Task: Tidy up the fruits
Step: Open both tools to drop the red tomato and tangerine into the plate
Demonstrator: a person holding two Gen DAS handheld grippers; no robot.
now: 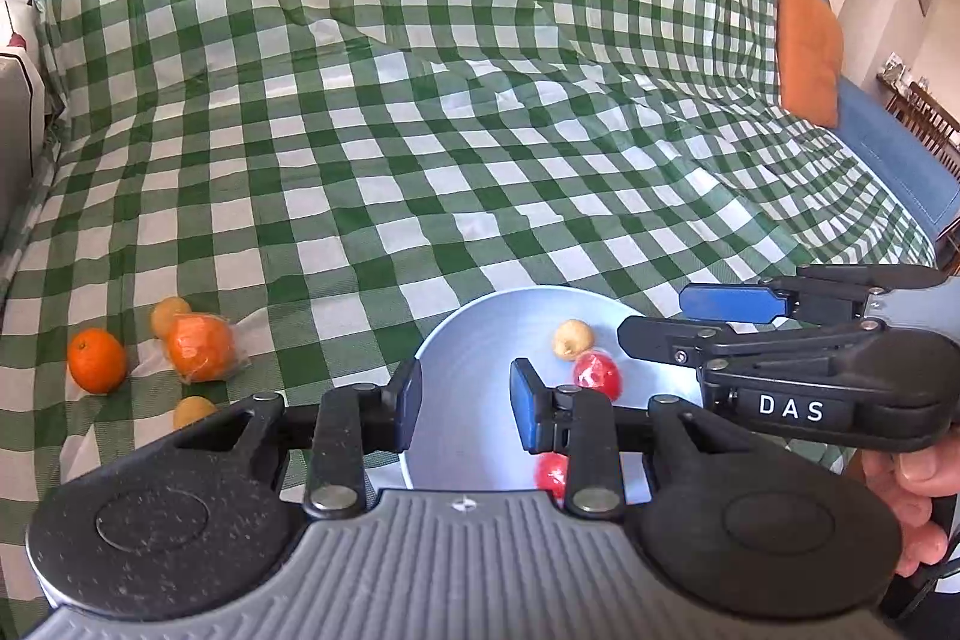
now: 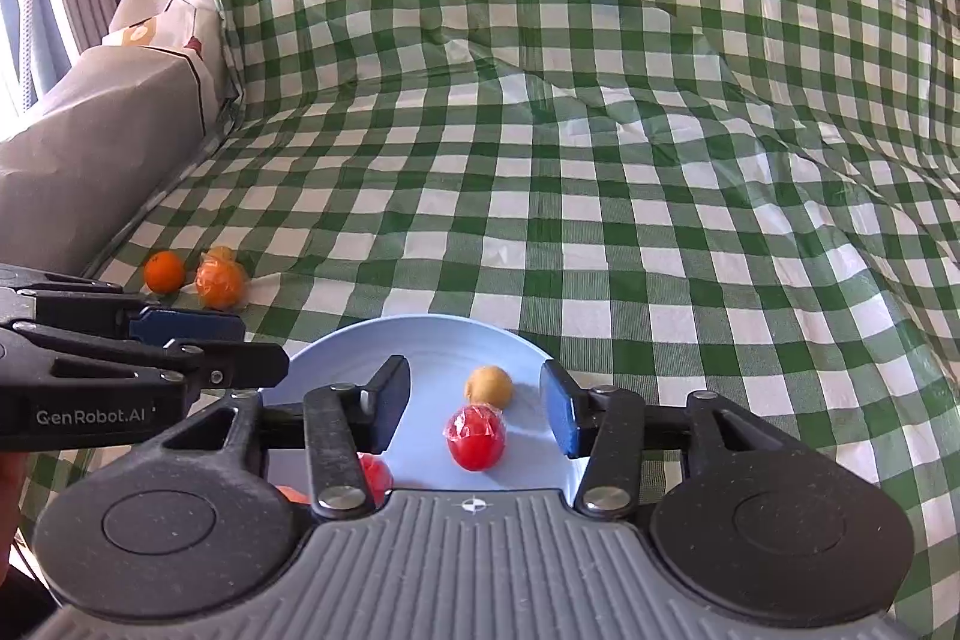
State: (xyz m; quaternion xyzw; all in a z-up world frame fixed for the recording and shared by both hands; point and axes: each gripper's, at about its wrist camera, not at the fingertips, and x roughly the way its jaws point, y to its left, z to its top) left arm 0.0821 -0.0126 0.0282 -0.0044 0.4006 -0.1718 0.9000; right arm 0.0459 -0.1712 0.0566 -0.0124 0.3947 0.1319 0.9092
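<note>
A light blue plate (image 1: 480,340) (image 2: 420,340) lies on the checked cloth. On it are a small tan fruit (image 1: 573,338) (image 2: 489,385), a red wrapped fruit (image 1: 597,376) (image 2: 474,436) and a second red fruit (image 1: 552,472) (image 2: 375,478), partly hidden by fingers. My right gripper (image 2: 474,409) (image 1: 660,319) hovers open over the plate; the red wrapped fruit lies free under the gap between its fingers. My left gripper (image 1: 465,406) (image 2: 261,346) is open above the plate's left rim, holding nothing. To the left on the cloth are an orange (image 1: 96,361) (image 2: 163,271), a wrapped orange (image 1: 201,346) (image 2: 219,283) and two tan fruits (image 1: 171,313) (image 1: 192,409).
A green and white checked cloth (image 1: 420,130) covers the seat and its back. A grey covered armrest (image 2: 90,130) rises at the left. An orange cushion (image 1: 807,46) and bare blue seat (image 1: 900,172) are at the far right. A person's hand (image 1: 918,490) holds the right gripper.
</note>
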